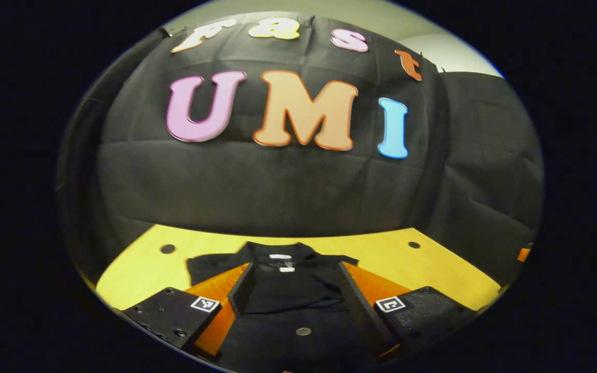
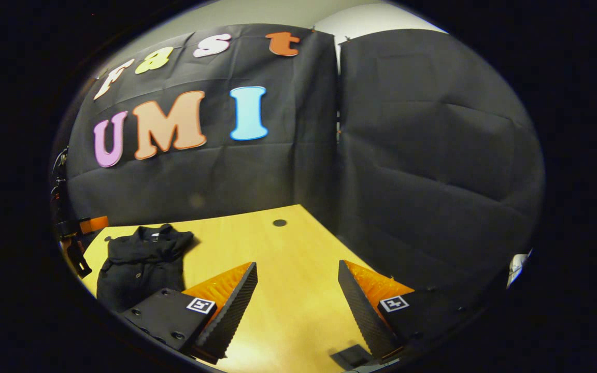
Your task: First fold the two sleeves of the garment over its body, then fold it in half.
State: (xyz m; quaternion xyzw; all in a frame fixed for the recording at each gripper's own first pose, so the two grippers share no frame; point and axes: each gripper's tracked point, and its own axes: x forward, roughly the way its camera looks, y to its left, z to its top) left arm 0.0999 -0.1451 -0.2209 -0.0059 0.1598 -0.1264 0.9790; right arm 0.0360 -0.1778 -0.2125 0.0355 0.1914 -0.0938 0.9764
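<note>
A black garment lies flat on the yellow wooden table, collar at the far end with a small white tag. Its sleeves look drawn in over the body. My left gripper hovers open above the garment's lower half, with nothing pinched between its fingers. In the right gripper view the same garment lies at the left of the table. My right gripper is open over bare wood, well to the right of the garment. The other gripper shows at the far left edge beside the garment.
Black cloth walls close the table at the back and right. Round holes sit in the tabletop. A small dark object lies on the table near my right gripper's fingers.
</note>
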